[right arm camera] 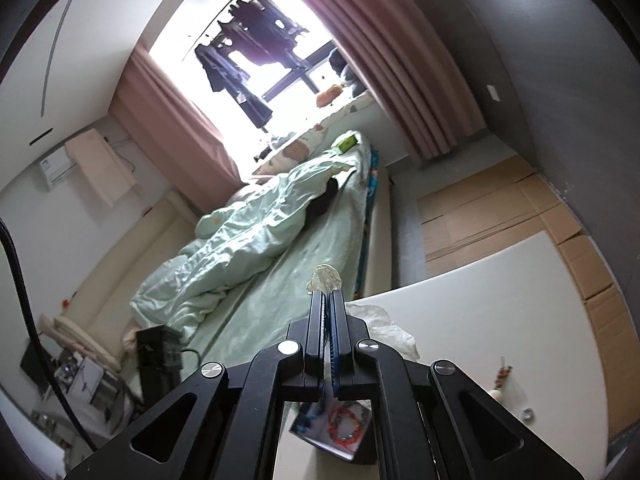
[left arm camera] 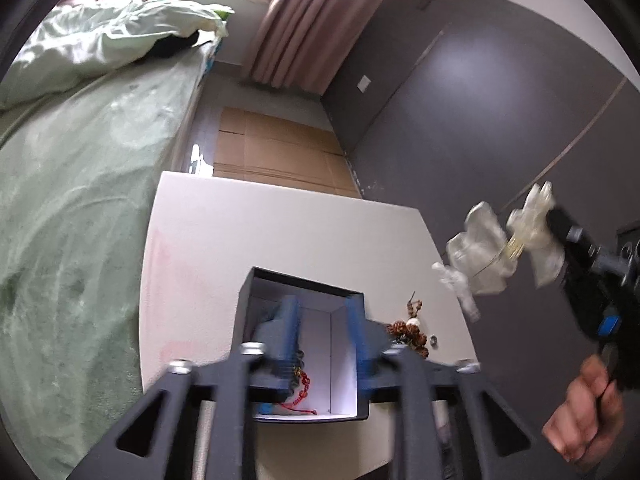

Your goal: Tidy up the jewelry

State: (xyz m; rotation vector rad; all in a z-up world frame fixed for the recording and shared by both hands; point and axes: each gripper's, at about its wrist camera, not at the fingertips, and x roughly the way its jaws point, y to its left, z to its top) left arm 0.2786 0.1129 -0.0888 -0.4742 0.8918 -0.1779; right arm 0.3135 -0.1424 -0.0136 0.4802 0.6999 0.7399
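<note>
A black box [left arm camera: 308,279] with a white inside stands on the white table [left arm camera: 280,232]. A red bead bracelet [left arm camera: 303,390] lies on its floor. My left gripper [left arm camera: 322,322] hangs over the box, open, its blue fingers [left arm camera: 290,328] apart with nothing pressed between them. My right gripper [right arm camera: 328,296] is shut on a crumpled clear plastic pouch [right arm camera: 325,277]. In the left wrist view that pouch [left arm camera: 480,256] hangs in the air right of the box, with a gold chain inside. The box [right arm camera: 362,450] and red bracelet [right arm camera: 344,420] show below the right gripper.
A brown bead bracelet [left arm camera: 408,332] and a small metal ring [left arm camera: 433,340] lie on the table right of the box. A bed with green covers [left arm camera: 80,200] runs along the left. Flattened cardboard [left arm camera: 280,152] covers the floor beyond. A person's hand [left arm camera: 580,420] holds the right gripper.
</note>
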